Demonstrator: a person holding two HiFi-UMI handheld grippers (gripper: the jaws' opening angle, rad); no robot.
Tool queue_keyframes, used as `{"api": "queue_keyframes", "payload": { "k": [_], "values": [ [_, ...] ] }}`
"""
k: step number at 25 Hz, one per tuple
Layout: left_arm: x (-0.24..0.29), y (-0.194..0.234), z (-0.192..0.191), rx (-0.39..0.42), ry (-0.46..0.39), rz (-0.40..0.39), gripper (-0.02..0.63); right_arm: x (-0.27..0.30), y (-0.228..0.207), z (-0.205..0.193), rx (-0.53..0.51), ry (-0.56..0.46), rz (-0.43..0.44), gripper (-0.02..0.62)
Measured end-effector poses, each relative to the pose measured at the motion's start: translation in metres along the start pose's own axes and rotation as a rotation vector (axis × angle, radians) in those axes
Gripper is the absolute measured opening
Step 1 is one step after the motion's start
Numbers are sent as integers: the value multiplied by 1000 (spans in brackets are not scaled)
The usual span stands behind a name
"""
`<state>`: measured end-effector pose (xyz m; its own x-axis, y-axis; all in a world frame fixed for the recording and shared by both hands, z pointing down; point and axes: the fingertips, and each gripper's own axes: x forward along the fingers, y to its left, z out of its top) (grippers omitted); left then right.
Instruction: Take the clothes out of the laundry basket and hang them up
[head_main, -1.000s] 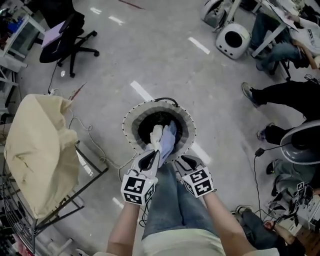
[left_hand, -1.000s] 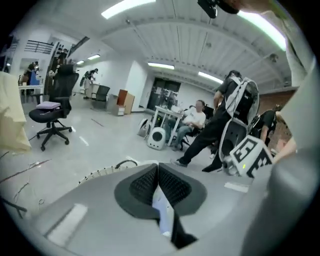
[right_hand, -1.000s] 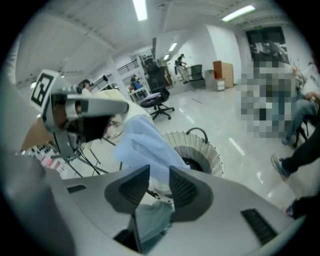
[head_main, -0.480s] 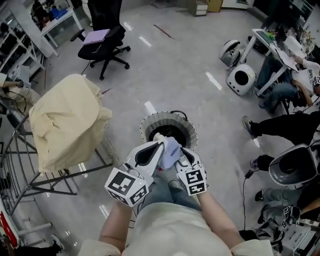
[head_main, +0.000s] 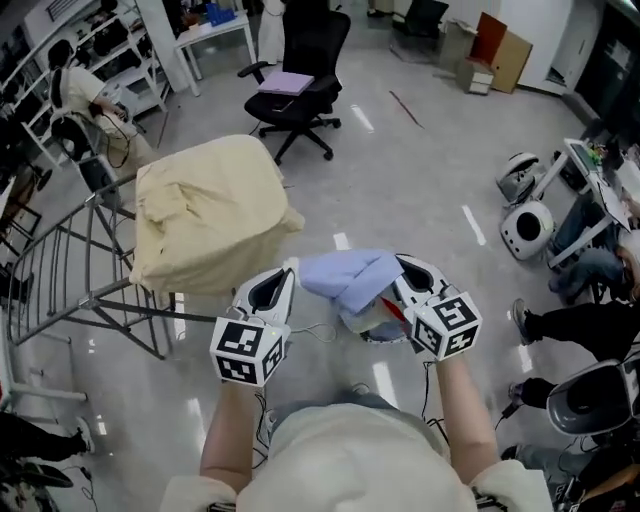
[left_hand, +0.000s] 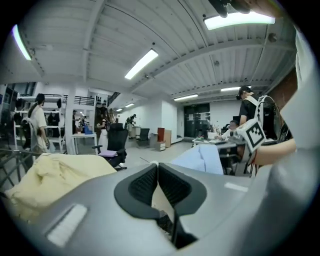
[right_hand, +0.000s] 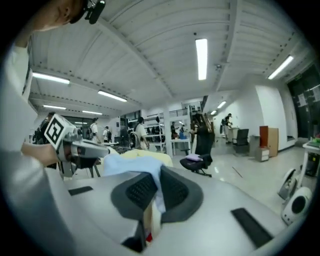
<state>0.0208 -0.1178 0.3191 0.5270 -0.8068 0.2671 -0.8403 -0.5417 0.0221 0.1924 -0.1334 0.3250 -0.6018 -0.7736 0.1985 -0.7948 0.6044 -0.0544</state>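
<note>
A light blue garment (head_main: 345, 275) hangs spread between my two grippers, high above the floor. My left gripper (head_main: 291, 268) is shut on its left edge, and the cloth (left_hand: 200, 159) runs off to the right past the closed jaws (left_hand: 156, 165). On the garment's right side my right gripper (head_main: 400, 265) has just been closing its jaws. Blue cloth (right_hand: 132, 164) is pinched between its pads (right_hand: 172, 187). The laundry basket (head_main: 368, 332) is almost wholly hidden beneath the garment. A metal drying rack (head_main: 90, 255) at left carries a pale yellow cloth (head_main: 205, 210).
A black office chair (head_main: 300, 60) stands beyond the rack. Round white machines (head_main: 525, 225) sit on the floor at right, near seated people's legs (head_main: 580, 320). A person (head_main: 85, 95) stands by shelves at far left. Cables trail across the floor under my hands.
Both grippers have risen out of the basket with the blue garment and moved apart, spreading it. The head view has tipped up, bringing the rack and yellow cloth nearer the centre.
</note>
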Motion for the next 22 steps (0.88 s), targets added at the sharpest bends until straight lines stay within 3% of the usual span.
{"api": "queue_keyframes", "payload": {
  "k": [4, 8, 10, 11, 12, 15, 18, 22],
  "values": [
    [-55, 43, -24, -41, 31, 79, 18, 37, 66, 66, -55, -69, 106, 11],
    [-115, 73, -36, -107, 10, 106, 72, 71, 146, 115, -85, -105, 188, 11],
    [-148, 85, -41, -144, -1, 108, 148, 87, 187, 135, -91, -121, 237, 11],
    [-165, 92, -45, -159, -2, 109, 278, 95, 208, 144, -95, -129, 262, 11],
    [-183, 99, -49, -169, -2, 112, 307, 103, 230, 151, -99, -136, 287, 11],
    [-231, 109, -59, -170, 6, 104, 298, 127, 291, 167, -100, -152, 342, 11],
    [-268, 110, -70, -126, 26, 66, 209, 150, 352, 176, -127, -163, 389, 11],
    [-310, 129, -102, -207, 49, 53, 140, 171, 442, 181, -152, -174, 514, 11]
  ]
}}
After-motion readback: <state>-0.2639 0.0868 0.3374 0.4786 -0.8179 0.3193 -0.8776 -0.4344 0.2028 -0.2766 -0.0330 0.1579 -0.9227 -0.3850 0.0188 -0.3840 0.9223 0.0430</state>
